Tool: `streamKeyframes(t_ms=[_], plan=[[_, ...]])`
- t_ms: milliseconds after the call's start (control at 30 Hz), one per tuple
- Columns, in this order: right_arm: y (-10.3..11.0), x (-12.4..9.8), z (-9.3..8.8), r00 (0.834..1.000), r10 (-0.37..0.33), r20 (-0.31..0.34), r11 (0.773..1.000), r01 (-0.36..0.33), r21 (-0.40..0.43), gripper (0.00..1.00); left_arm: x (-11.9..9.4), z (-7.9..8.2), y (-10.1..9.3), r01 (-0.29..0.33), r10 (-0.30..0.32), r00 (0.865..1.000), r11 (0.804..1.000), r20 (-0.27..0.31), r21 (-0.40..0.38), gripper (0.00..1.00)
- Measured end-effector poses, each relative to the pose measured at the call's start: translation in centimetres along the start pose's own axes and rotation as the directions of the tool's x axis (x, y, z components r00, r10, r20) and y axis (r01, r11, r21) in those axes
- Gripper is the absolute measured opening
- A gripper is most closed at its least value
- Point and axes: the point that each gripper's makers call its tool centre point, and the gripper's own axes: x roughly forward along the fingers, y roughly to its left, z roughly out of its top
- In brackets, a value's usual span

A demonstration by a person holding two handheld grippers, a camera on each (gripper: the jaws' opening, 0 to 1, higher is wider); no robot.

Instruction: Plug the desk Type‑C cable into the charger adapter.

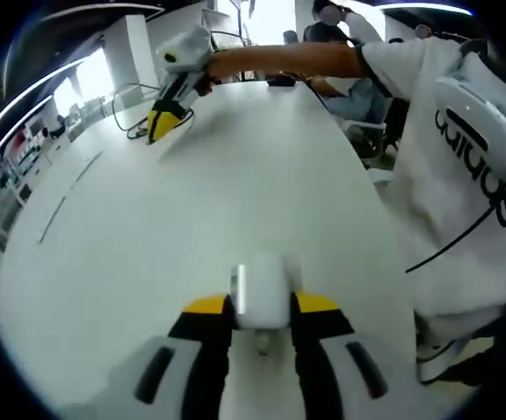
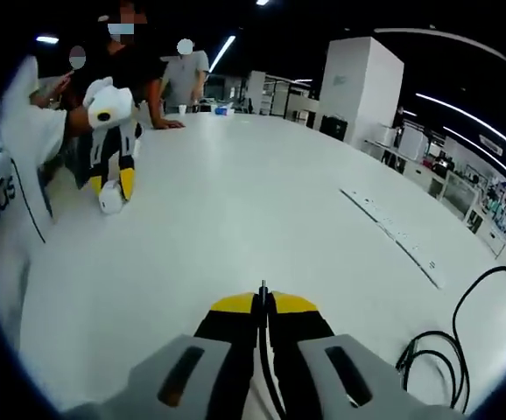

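L gripper [image 1: 262, 308]: jaws clamped on white adapter [image 1: 263, 293].
R gripper [image 2: 263, 308]: pinched shut on thin cable [image 2: 263, 291].
Risk: grippers well apart; plug tip barely protruded, could've slipped/misaligned w/ port.

Left gripper view: charger adapter [image 1: 262, 293] sits between the jaws of the left gripper [image 1: 262, 306]; its lower end and any port are hidden behind the jaw tips. Far right gripper [image 1: 167, 118] is blurred, so jaw state and contents cannot be read there.

Right gripper view: Type-C cable [image 2: 263, 332] is a thin line between the closed jaws; plug tip too small to resolve. Black cable loops [image 2: 446, 350] are cut off at the lower right edge.
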Motion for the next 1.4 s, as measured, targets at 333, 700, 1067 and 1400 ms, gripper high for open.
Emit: streamKeyframes(t_ms=[333, 700, 1067, 1400], plan=[[6.0, 0.8, 1.3, 0.996, 0.089, 0.023, 0.994, -0.087, -0.070, 0.04, 0.1, -0.1, 0.1, -0.006, 0.006, 1.000, 1.000, 0.014, 0.019, 0.26], [11.6, 2.0, 2.5, 0.980, 0.194, 0.036, 0.978, -0.190, -0.091, 0.04, 0.1, -0.1, -0.1, -0.006, 0.005, 1.000, 1.000, 0.019, 0.030, 0.27], [17.4, 3.4, 5.0, 0.955, 0.292, 0.044, 0.948, -0.283, -0.142, 0.04, 0.0, -0.1, -0.2, -0.007, 0.006, 1.000, 0.999, 0.025, 0.034, 0.27], [19.8, 4.4, 5.8, 0.944, 0.327, 0.049, 0.937, -0.317, -0.143, 0.04, 0.1, 0.1, -0.5, -0.004, 0.003, 1.000, 0.999, 0.028, 0.037, 0.27]])
